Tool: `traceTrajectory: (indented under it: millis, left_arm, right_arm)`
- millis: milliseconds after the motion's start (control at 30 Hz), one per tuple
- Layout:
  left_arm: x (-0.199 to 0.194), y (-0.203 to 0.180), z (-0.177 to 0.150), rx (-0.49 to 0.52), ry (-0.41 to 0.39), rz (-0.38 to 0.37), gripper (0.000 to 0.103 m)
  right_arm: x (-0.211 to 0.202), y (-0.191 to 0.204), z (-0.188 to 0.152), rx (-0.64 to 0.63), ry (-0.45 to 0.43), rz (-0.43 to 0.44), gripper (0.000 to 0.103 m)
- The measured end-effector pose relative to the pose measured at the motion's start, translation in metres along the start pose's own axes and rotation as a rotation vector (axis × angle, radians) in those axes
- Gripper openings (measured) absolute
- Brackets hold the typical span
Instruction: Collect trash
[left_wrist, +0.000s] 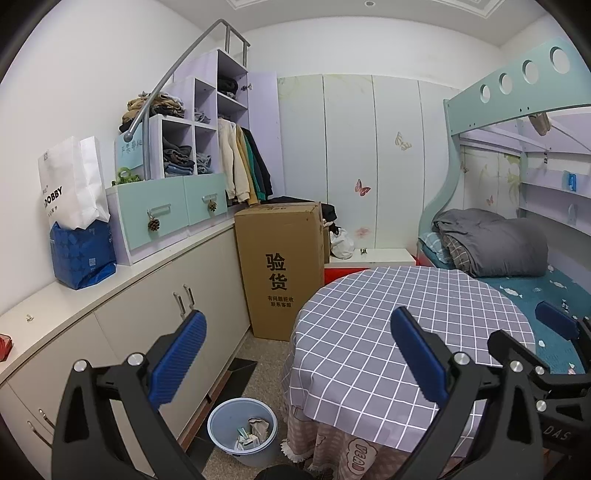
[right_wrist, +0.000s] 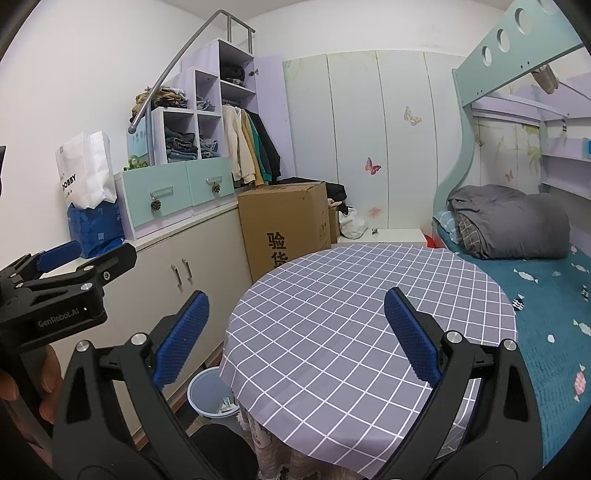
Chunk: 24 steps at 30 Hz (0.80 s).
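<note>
A pale blue trash bin (left_wrist: 242, 432) stands on the floor left of the round table, with crumpled paper and small scraps (left_wrist: 255, 432) inside. In the right wrist view the bin (right_wrist: 207, 397) is partly hidden by the table edge. My left gripper (left_wrist: 299, 358) is open and empty, held above the table's left edge and the bin. My right gripper (right_wrist: 297, 336) is open and empty over the table. The right gripper shows at the right edge of the left wrist view (left_wrist: 565, 332). The left gripper shows at the left of the right wrist view (right_wrist: 70, 262).
A round table with a grey checked cloth (left_wrist: 388, 314) fills the middle. A tall cardboard box (left_wrist: 280, 266) stands behind it, beside a long white cabinet (left_wrist: 155, 306) carrying bags (left_wrist: 79, 236) and shelves. A bunk bed (left_wrist: 517, 251) is at the right.
</note>
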<state>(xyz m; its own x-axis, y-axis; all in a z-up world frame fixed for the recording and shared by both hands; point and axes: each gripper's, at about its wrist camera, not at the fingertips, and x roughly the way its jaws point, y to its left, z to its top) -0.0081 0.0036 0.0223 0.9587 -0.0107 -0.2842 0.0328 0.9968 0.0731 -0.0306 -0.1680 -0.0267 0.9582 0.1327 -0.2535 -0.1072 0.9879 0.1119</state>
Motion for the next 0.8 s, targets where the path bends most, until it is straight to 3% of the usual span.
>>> traceTrajectory:
  millis: [800]
  left_arm:
    - [0.0029,0.0026,-0.0044,0.009,0.008,-0.003,0.098]
  right_arm:
    - [0.0018,0.0043,-0.005,0.004,0.012,0.001,0.094]
